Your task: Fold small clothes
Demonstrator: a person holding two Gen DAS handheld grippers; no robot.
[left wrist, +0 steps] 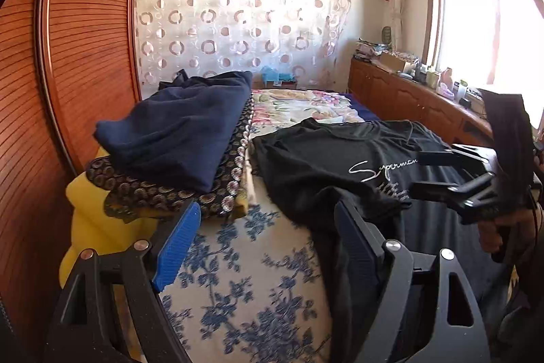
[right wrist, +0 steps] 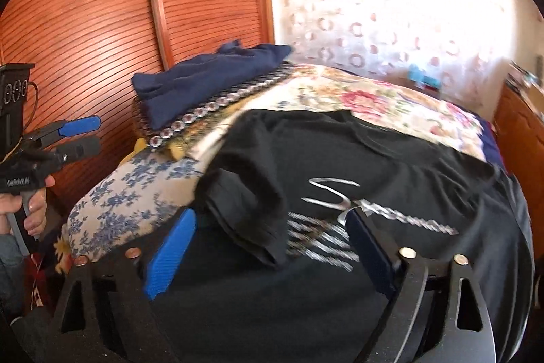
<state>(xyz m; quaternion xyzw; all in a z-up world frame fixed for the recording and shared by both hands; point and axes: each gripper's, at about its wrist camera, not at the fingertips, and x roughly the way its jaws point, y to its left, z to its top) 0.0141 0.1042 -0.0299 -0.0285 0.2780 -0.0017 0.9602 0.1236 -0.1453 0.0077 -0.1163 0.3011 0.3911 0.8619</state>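
A black T-shirt [left wrist: 340,155] with white script lettering lies spread on the bed; it also shows in the right wrist view [right wrist: 391,165]. Its left sleeve [right wrist: 248,210] is folded in over the body. My left gripper [left wrist: 268,244] is open and empty, over the bed edge left of the shirt; it appears at the far left of the right wrist view [right wrist: 81,135]. My right gripper [right wrist: 272,247] is open and empty just above the shirt's lower front; it shows at the right of the left wrist view [left wrist: 431,172].
A folded navy garment [left wrist: 183,131] lies on a patterned dark cloth [left wrist: 153,193] and a yellow cushion [left wrist: 88,220] at the bed's left. A wooden slatted wardrobe [left wrist: 68,56] stands at left. A cluttered wooden cabinet [left wrist: 408,94] runs under the window at right.
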